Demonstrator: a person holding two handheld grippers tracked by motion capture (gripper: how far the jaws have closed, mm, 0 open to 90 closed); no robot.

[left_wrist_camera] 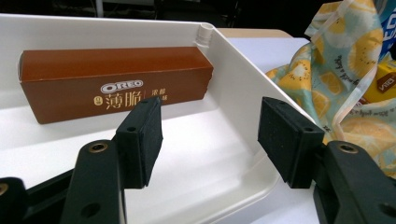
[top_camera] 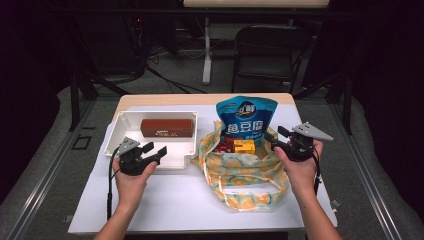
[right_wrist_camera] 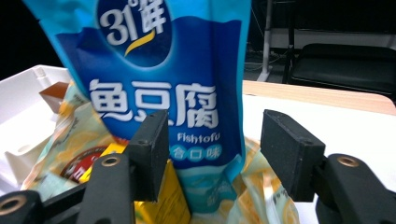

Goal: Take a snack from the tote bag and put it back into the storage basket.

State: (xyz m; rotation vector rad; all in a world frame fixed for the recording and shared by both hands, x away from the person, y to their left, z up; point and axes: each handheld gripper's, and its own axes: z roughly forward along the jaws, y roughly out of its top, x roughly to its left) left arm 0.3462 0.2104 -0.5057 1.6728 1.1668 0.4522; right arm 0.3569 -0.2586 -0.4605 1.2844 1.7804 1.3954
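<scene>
A brown Oreo box [top_camera: 166, 127] [left_wrist_camera: 112, 84] lies in a white tray [top_camera: 125, 122] [left_wrist_camera: 243, 79] at the left. My left gripper [top_camera: 156, 148] [left_wrist_camera: 212, 135] hovers open at the tray's near right corner, and nothing sits between its pads. A lemon-print cloth bag [top_camera: 245, 170] [left_wrist_camera: 336, 70] [right_wrist_camera: 51, 140] lies open right of the tray. It holds an upright blue fish tofu pouch [top_camera: 245, 120] [right_wrist_camera: 163, 79], a yellow box [top_camera: 244, 146] [right_wrist_camera: 159, 205] and a red item [top_camera: 225, 147]. My right gripper [top_camera: 276, 134] [right_wrist_camera: 212, 149] stands open just right of the pouch, pointing at it without touching.
A white sheet [top_camera: 175, 195] covers the table, with bare room in front of the tray and bag. The wooden far edge [top_camera: 200, 99] shows behind them. A dark folding chair [top_camera: 270, 50] and cables stand on the floor beyond.
</scene>
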